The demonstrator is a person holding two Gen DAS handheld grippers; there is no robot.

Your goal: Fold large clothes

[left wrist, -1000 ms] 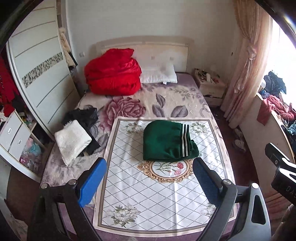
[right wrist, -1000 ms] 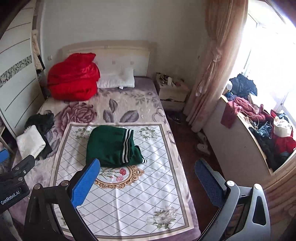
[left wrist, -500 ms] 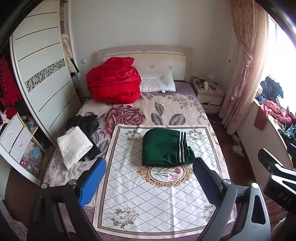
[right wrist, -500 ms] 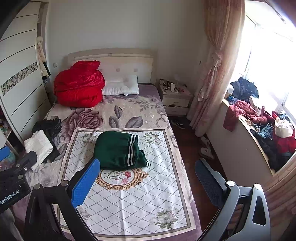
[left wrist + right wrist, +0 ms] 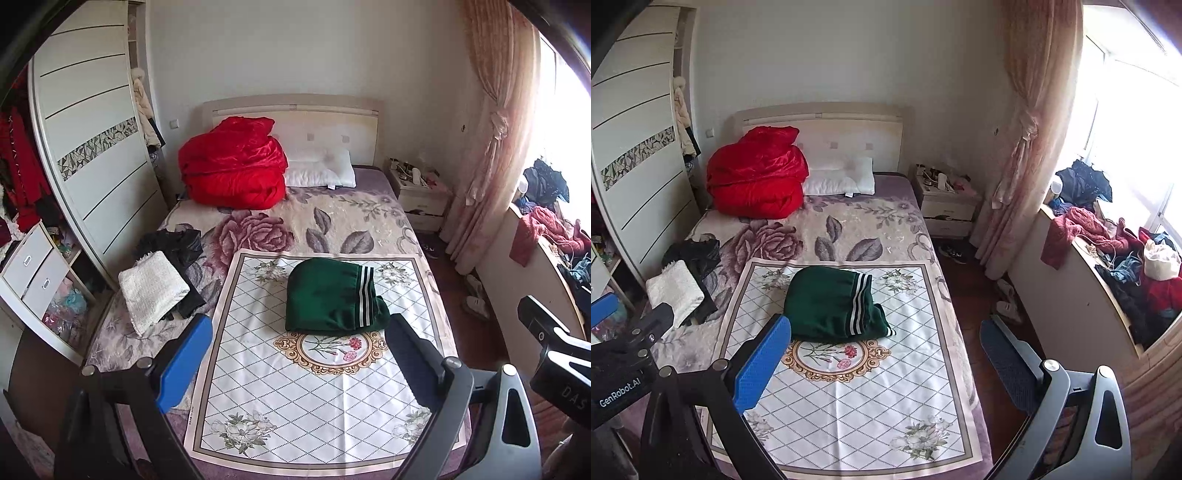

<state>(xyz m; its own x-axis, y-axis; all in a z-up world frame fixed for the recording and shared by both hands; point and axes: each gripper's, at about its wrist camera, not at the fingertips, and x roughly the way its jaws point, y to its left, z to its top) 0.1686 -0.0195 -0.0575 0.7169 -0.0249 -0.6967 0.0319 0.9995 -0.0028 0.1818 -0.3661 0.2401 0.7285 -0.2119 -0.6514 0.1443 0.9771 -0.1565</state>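
A dark green garment with white stripes [image 5: 332, 295] [image 5: 834, 302] lies folded in a compact bundle on a white diamond-patterned mat [image 5: 317, 384] [image 5: 857, 398] spread over the bed. My left gripper [image 5: 299, 354] is open and empty, held well back from the bed's foot, above the mat's near end. My right gripper [image 5: 886, 354] is also open and empty, at the bed's right side, partly over the floor. Neither touches the garment. The right gripper's body [image 5: 554, 354] shows at the edge of the left wrist view.
A folded white knit [image 5: 151, 291] lies on dark clothes [image 5: 173, 243] at the bed's left edge. A red quilt [image 5: 232, 162] and pillow [image 5: 321, 173] sit by the headboard. Wardrobe [image 5: 88, 147] left; nightstand [image 5: 945, 199], curtain [image 5: 1027, 147] and a clothes-piled ledge [image 5: 1115, 258] right.
Both grippers have pulled back and up from the bed, so more of the room shows. The green garment has not moved, and both grippers stay open.
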